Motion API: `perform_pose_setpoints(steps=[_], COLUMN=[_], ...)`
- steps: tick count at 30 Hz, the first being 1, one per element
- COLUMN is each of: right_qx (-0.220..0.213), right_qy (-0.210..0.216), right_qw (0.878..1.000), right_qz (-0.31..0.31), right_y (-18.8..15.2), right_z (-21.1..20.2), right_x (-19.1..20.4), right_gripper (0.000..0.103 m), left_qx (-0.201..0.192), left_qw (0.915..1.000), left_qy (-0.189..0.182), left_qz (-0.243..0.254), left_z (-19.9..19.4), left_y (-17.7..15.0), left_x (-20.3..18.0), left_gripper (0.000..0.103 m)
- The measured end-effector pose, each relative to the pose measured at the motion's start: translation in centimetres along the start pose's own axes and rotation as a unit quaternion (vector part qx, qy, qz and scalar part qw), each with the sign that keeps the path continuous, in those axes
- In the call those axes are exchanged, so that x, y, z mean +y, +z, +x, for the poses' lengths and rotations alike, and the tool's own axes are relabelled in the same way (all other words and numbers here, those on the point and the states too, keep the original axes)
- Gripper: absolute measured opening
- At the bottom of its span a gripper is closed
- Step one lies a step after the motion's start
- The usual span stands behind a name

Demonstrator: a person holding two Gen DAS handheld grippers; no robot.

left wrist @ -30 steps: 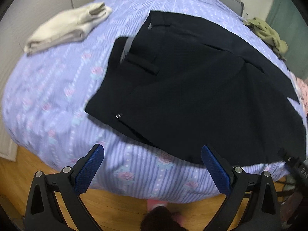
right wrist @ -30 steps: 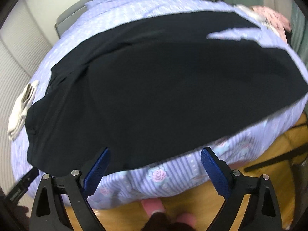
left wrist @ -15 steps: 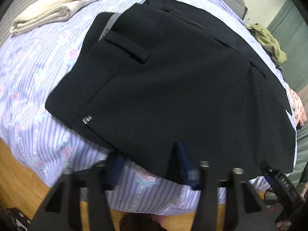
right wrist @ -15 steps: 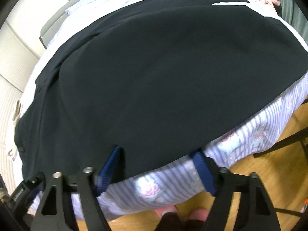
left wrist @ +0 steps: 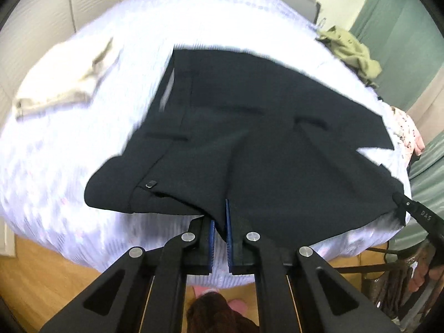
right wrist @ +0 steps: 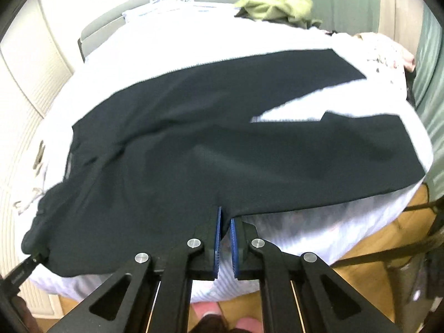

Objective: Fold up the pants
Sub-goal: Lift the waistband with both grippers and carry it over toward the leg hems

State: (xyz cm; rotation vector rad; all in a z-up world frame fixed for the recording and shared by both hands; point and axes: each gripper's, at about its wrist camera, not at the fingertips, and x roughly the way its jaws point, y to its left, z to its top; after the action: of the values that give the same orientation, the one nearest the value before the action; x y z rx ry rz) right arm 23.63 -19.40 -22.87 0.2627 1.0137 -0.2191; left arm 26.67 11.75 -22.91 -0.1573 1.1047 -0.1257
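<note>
I have the left gripper [left wrist: 219, 223] clamped on the near edge of the black pants [left wrist: 249, 144], its blue pads [left wrist: 228, 222] pinching a tuck of the dark cloth at the lower middle of the left wrist view. The right gripper [right wrist: 225, 223] is likewise closed on the near hem of the same pants [right wrist: 222, 144], low in the middle of the right wrist view, with the fabric drawn into a small peak between its blue pads [right wrist: 218, 227].

The pants lie spread across the bed [left wrist: 83, 166], which wears a pale lilac striped sheet. In the left view the waistband end sits toward the left, with a small metal clasp [left wrist: 150, 184] just left of my grip. In the right view the two legs run toward the right of the frame and part into a V, showing sheet [right wrist: 305, 111] between them.

A folded cream garment [left wrist: 69, 86] rests on the sheet at the upper left of the left view, well apart from the pants. A crumpled olive garment [right wrist: 274, 7] lies at the top of the right view, near the grey headboard [right wrist: 166, 8]. A pink floral cloth [right wrist: 383, 52] sits at the upper right edge. Wooden floor [left wrist: 41, 277] shows below the bed.
</note>
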Motion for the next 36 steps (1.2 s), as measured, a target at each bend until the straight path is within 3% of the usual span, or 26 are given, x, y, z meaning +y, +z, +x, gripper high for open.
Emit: perform_pose_setpoints(steps=[4, 9, 14, 21, 29, 36], right_qx=[-0.025, -0.068, -0.087, -0.065, -0.027, 0.04], right_qy=[0.006, -0.002, 0.0, 0.011, 0.003, -0.012], right_qw=[1.0, 0.997, 0.996, 0.997, 0.996, 0.993], right_qz=[-0.011, -0.02, -0.016, -0.03, -0.082, -0.109], right_y=[4.0, 9.1, 14.6, 21.1, 27.0, 30.3], right_z=[-3.7, -4.8, -2.8, 2.2, 10.9, 20.8], right_x=[0.8, 2.2, 3.5, 4.6, 7.6, 9.5], right_gripper=[0.007, 0.007, 0.007, 0.006, 0.006, 0.006], left_qx=[-0.046, -0.083, -0.1, -0.106, -0.067, 0.012], left_qw=[0.9987, 0.9963, 0.9947, 0.9938, 0.9965, 0.9967], left_qy=[0.003, -0.004, 0.005, 0.032, 0.05, 0.078], left_qz=[0.024, 0.021, 0.023, 0.016, -0.01, -0.019], left_z=[-3.6, -4.2, -2.7, 1.5, 9.4, 18.9], left_y=[5.0, 10.9, 16.1, 20.6, 26.7, 30.6], left_x=[-0.7, -0.4, -1.0, -1.7, -0.5, 0.5], left_gripper=[0.008, 0.008, 0.008, 0.008, 0.008, 0.008])
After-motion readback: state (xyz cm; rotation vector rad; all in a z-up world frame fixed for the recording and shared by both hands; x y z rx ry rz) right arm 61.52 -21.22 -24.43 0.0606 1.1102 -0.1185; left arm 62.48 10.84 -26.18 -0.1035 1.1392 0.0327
